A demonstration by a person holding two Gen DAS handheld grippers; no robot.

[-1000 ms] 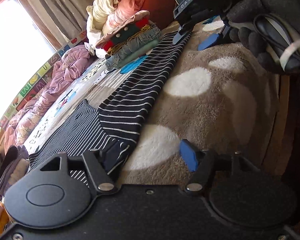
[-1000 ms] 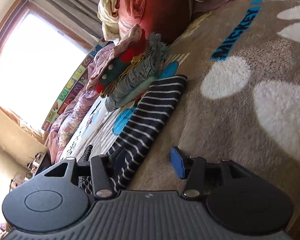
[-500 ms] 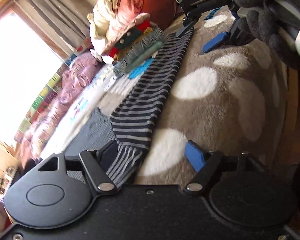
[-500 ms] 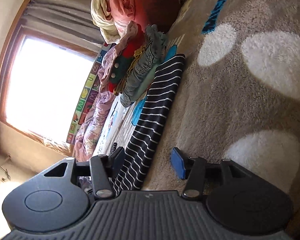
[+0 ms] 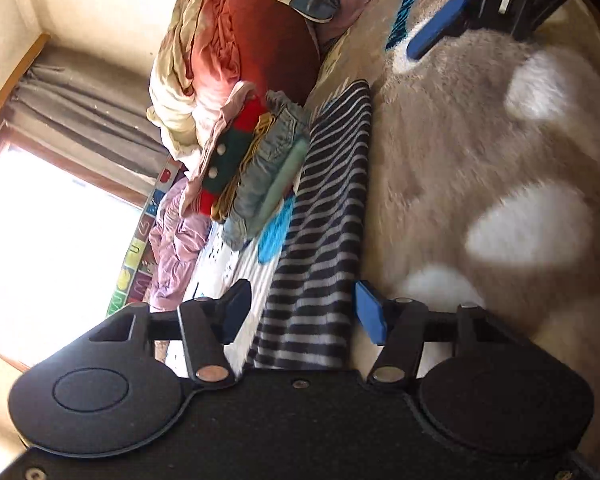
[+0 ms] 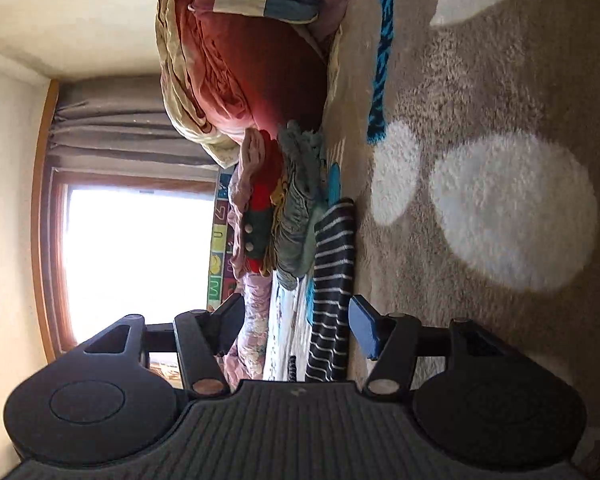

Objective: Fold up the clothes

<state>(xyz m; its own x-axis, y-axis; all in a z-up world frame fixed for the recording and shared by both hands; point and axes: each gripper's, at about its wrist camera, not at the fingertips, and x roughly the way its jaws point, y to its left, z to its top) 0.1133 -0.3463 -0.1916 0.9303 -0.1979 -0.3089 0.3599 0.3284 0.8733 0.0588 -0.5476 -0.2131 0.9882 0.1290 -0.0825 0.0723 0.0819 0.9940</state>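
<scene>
A dark navy garment with white stripes lies in a long folded strip on the bed, along the edge of a brown plush blanket. My left gripper is open, its fingers standing either side of the strip's near end without pinching it. In the right wrist view the same striped garment runs up between the fingers of my right gripper, which is also open. One blue pad of the right gripper shows at the top right of the left wrist view, clear of the cloth.
A stack of folded clothes lies right beside the strip's far end, also seen as the stack. Behind it rises a heap of red and cream bedding. A purple quilt lies by the bright window.
Both cameras have rolled and swung along the strip. The cloth's near end now sits between the left fingers instead of at the left finger. The right gripper has drawn away toward the far corner.
</scene>
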